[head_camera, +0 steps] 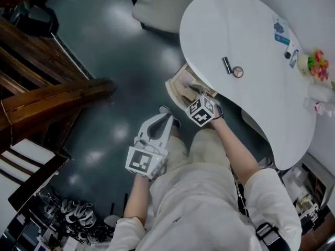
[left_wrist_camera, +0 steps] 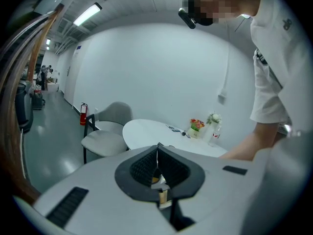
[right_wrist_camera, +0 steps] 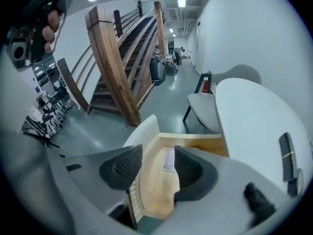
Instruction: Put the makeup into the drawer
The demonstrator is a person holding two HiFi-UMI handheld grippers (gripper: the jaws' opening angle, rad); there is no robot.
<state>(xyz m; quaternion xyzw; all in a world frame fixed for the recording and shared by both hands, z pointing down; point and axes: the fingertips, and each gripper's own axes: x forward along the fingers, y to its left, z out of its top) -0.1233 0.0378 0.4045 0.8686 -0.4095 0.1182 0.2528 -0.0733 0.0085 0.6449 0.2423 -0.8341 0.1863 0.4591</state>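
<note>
Beneath the near edge of a white curved desk (head_camera: 251,41), a wooden drawer (head_camera: 183,85) stands open; the right claw (right_wrist_camera: 159,153) hangs above the drawer, its jaws spread and pinching nothing; the left claw (left_wrist_camera: 157,153) is held to the left over the dark floor (head_camera: 115,51), its jaws pressed together and empty; a flat clear packet (right_wrist_camera: 168,159) lies inside the drawer; on the desk top, outside the drawer, a black makeup tube (head_camera: 226,65) lies just beside a small round compact (head_camera: 238,72).
</note>
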